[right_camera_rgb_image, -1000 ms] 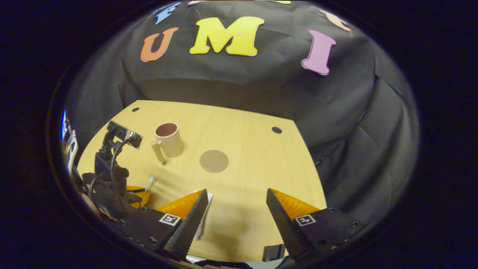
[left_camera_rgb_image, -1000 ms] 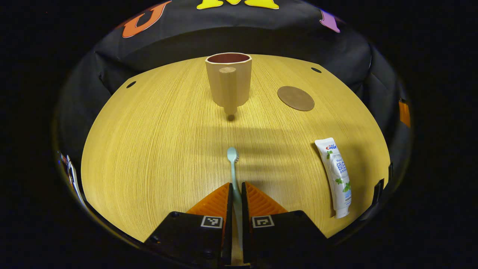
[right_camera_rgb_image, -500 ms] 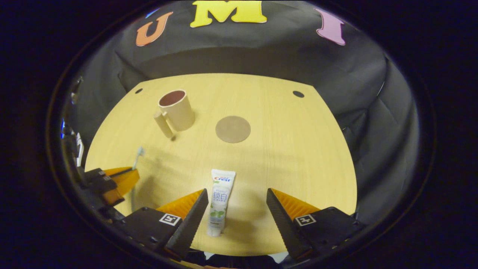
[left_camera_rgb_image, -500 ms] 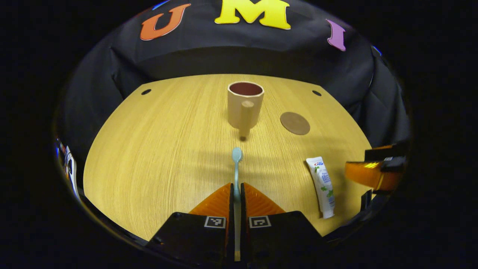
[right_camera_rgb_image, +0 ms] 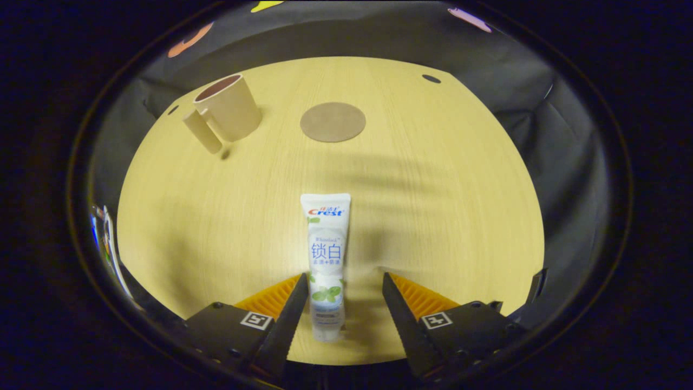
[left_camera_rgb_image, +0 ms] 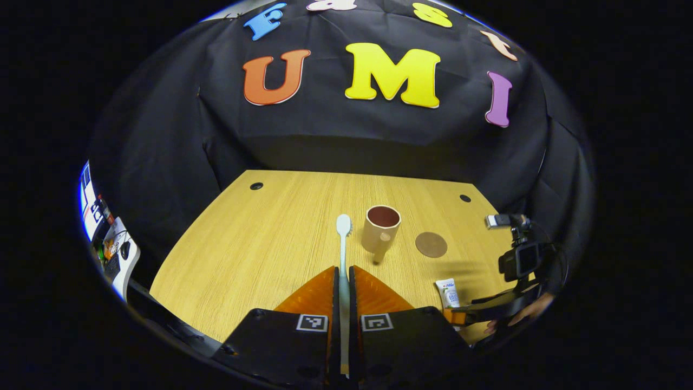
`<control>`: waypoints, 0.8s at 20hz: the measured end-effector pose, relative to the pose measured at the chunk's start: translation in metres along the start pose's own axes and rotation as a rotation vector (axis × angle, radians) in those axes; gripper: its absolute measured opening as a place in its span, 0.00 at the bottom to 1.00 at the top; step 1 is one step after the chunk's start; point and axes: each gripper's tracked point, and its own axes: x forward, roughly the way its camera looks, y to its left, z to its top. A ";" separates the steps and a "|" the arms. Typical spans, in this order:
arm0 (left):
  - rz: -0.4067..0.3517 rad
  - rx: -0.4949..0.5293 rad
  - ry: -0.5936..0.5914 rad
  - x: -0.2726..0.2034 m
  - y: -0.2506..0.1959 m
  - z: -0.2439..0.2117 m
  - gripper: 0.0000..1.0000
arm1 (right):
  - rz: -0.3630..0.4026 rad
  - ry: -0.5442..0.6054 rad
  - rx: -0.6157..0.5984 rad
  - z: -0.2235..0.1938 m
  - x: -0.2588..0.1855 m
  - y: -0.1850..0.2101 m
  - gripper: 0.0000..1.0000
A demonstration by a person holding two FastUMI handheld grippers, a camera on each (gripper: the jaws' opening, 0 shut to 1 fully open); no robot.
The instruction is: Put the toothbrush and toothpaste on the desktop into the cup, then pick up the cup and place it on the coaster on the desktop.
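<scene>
Between the fingers of the left gripper (left_camera_rgb_image: 342,279), the toothbrush (left_camera_rgb_image: 342,244) is pinched by its handle, both fingers pressed together on it, with the brush head sticking out forward and lifted clear of the wooden desktop (left_camera_rgb_image: 260,244). Taking the cup (left_camera_rgb_image: 381,227) as the landmark, the brush head in the left gripper view sits just to the left of it, at about rim height. The cup stands upright on the desktop with its handle turned toward the camera, and the round coaster (left_camera_rgb_image: 431,244) lies flat just to the right of the cup, apart from it. Farther right and nearer than the cup, the toothpaste (left_camera_rgb_image: 449,293) lies on the desktop, with the other gripper and a bit of a hand beside it.

Seen from the right gripper view, the right gripper (right_camera_rgb_image: 341,295) has its fingers spread wide, one on each side of the toothpaste (right_camera_rgb_image: 326,260), low over the tube's capped end. Whether the fingers touch the tube I cannot tell. The tube lies flat, well short of the cup (right_camera_rgb_image: 227,107), which stands at the far left, the coaster (right_camera_rgb_image: 332,122) to the cup's right
</scene>
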 end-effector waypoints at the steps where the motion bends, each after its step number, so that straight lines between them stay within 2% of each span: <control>1: 0.004 -0.007 -0.034 -0.008 0.003 0.010 0.08 | 0.000 0.008 0.007 0.000 0.000 0.002 0.74; 3: 0.006 -0.010 -0.111 -0.023 0.009 0.037 0.08 | 0.002 0.002 0.005 0.003 0.002 0.006 0.67; 4: 0.007 -0.011 -0.140 -0.028 0.012 0.046 0.08 | -0.004 0.001 -0.006 0.002 0.004 0.007 0.67; 6: 0.009 -0.023 -0.176 -0.029 0.019 0.059 0.08 | -0.023 0.039 -0.003 -0.004 0.009 0.013 0.51; 7: 0.014 -0.027 -0.190 -0.030 0.023 0.064 0.08 | -0.028 0.032 0.008 0.000 0.010 0.016 0.38; 8: 0.032 -0.026 -0.201 -0.028 0.029 0.069 0.08 | -0.033 0.037 0.003 -0.001 0.009 0.012 0.38; 9: 0.041 -0.019 -0.210 -0.026 0.032 0.071 0.08 | -0.033 0.039 -0.004 -0.001 0.008 0.011 0.31; 11: 0.036 -0.013 -0.215 -0.021 0.031 0.075 0.08 | -0.011 0.030 0.003 0.000 0.005 0.014 0.29; 12: 0.028 -0.013 -0.215 -0.018 0.030 0.078 0.08 | -0.001 0.017 0.006 0.003 0.004 0.014 0.31; 16: -0.017 -0.016 -0.221 -0.003 0.022 0.088 0.09 | 0.047 -0.130 0.002 0.031 -0.023 0.016 0.31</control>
